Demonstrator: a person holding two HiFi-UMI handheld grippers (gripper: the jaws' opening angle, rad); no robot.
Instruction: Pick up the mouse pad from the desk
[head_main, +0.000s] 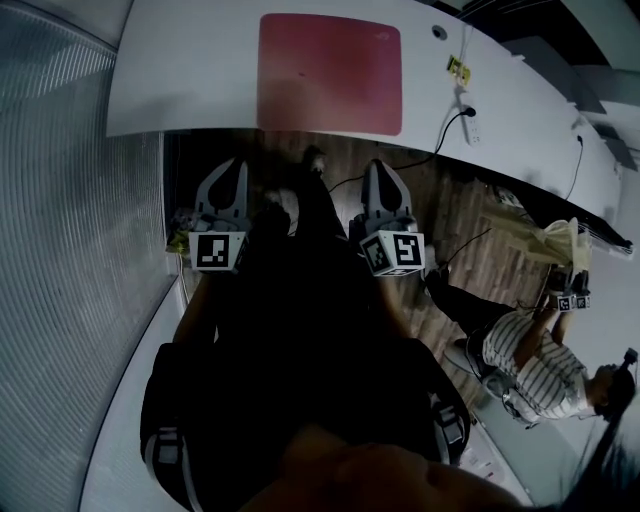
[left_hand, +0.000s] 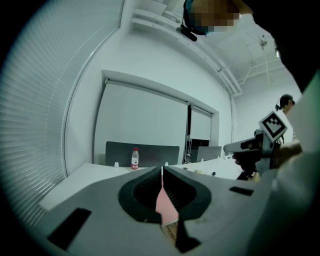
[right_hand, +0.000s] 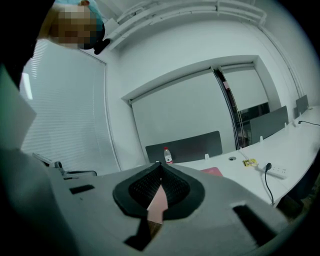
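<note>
Your red mouse pad (head_main: 330, 73) lies flat on the white worktop (head_main: 190, 70), near its front edge, ahead of both claws and touched by neither. Your left claw (head_main: 235, 165) and right claw (head_main: 380, 167) are each closed tight with nothing in them, held short of the worktop's edge above the wood floor (head_main: 470, 230). A water bottle (left_hand: 134, 158) stands at the far side before a grey divider (left_hand: 150, 150), a power strip (head_main: 468, 115) lies right of the pad, and slatted blinds (head_main: 60, 250) cover the left wall.
</note>
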